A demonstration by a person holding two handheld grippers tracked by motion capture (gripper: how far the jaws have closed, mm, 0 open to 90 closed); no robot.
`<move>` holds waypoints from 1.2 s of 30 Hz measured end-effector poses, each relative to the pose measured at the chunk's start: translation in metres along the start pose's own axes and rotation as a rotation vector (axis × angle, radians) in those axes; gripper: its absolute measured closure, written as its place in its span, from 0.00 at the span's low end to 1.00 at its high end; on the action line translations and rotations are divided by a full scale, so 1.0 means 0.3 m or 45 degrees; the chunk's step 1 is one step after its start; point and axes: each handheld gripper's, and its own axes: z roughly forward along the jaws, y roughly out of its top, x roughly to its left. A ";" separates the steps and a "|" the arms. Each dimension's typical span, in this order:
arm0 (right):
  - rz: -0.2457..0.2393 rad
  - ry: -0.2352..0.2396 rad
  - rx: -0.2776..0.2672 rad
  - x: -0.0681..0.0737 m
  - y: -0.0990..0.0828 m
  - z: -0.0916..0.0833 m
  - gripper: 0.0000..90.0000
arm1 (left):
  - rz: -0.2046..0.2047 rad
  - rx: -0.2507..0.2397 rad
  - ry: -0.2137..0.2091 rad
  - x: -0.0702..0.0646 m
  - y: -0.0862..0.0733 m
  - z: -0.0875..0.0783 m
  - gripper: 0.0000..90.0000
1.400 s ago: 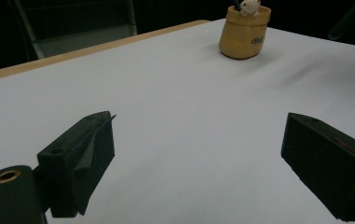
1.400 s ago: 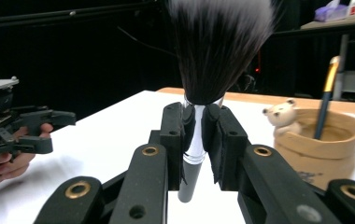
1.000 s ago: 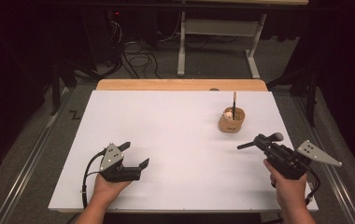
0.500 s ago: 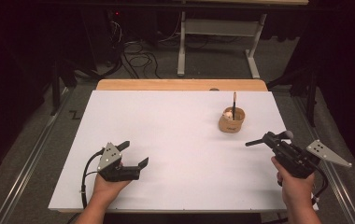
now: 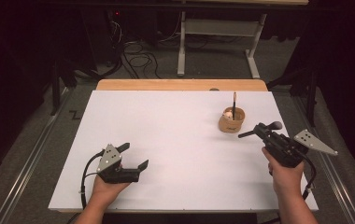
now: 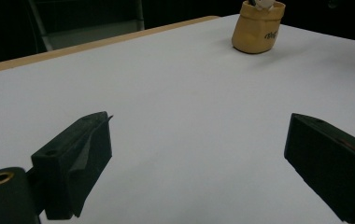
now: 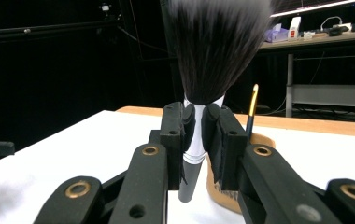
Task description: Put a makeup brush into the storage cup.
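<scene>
A makeup brush (image 7: 217, 46) with dark fluffy bristles, a white collar and a grey handle is pinched by its collar in my right gripper (image 7: 196, 126). In the high view that gripper (image 5: 260, 129) hovers at the table's right side, with the makeup brush (image 5: 274, 125) lying level across its jaws just right of a tan cup (image 5: 231, 121). A thin brush (image 5: 234, 103) stands upright in the cup. My left gripper (image 5: 134, 156) rests on the white table (image 5: 175, 126) near the front left, jaws wide apart with nothing between them. The cup (image 6: 257, 30) lies far ahead of it.
The table's far edge is a bare wooden strip (image 5: 166, 85). Beyond it stand the legs of a desk frame (image 5: 217, 46), with cables (image 5: 138, 56) on the floor. Dark carpet surrounds the table.
My right gripper, brush still in it, drifted right, then moved away from the person to just beside the cup. The left gripper has stayed put.
</scene>
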 end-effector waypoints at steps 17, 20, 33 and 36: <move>-0.029 -0.050 -0.017 -0.026 0.096 0.114 0.87 | -0.012 0.025 0.033 0.009 -0.017 -0.029 0.02; -0.030 -0.072 -0.020 -0.038 0.108 0.126 0.87 | 0.004 0.029 0.026 0.004 -0.015 -0.025 0.00; -0.031 -0.166 0.044 -0.097 0.094 0.200 0.87 | 0.044 0.005 0.036 -0.007 -0.005 -0.015 0.00; -0.024 -0.183 0.065 -0.108 0.087 0.216 0.87 | 0.052 0.003 0.035 -0.009 -0.004 -0.011 0.00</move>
